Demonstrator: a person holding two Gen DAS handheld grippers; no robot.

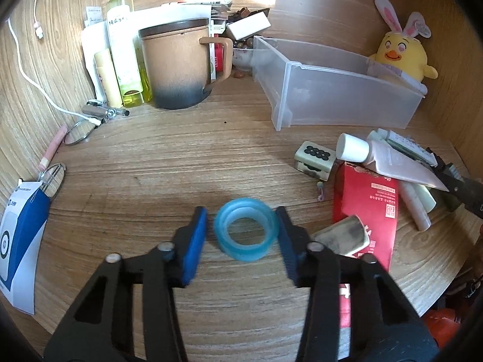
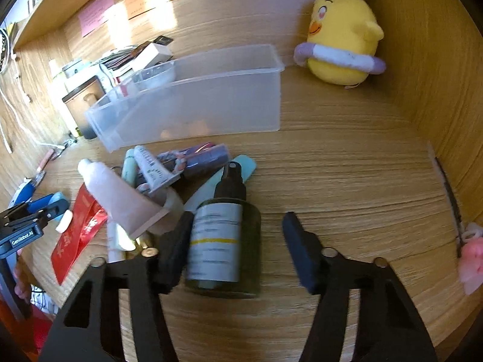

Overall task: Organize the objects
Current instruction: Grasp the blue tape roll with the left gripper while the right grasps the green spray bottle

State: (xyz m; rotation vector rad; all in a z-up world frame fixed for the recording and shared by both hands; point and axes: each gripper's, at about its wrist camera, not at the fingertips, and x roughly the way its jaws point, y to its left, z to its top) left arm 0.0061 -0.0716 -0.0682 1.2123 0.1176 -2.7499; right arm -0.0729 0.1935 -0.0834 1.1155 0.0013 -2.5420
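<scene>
Blue translucent tape roll lies flat on the wooden table, between the spread fingers of the left hand-held gripper; the blue pad on one side stands just clear of it, while the other pad sits against or right beside its rim. Beyond the roll stands a clear plastic bin, open on top. Beside the roll, toward the bin's near corner, lie a mahjong tile, a red packet and a white tube resting across a heap of small things. A tan mug with a lid stands beyond the roll on the other side from the bin, and a yellow plush chick sits behind the bin.

In the right wrist view, a dark green spray bottle lies on its side on the table in front of the bin, nozzle pointing toward it. The right hand-held gripper is spread wide around the bottle: one black pad is touching or nearly touching its side, the other stands well apart. The heap of tubes lies just beside the bottle.
</scene>
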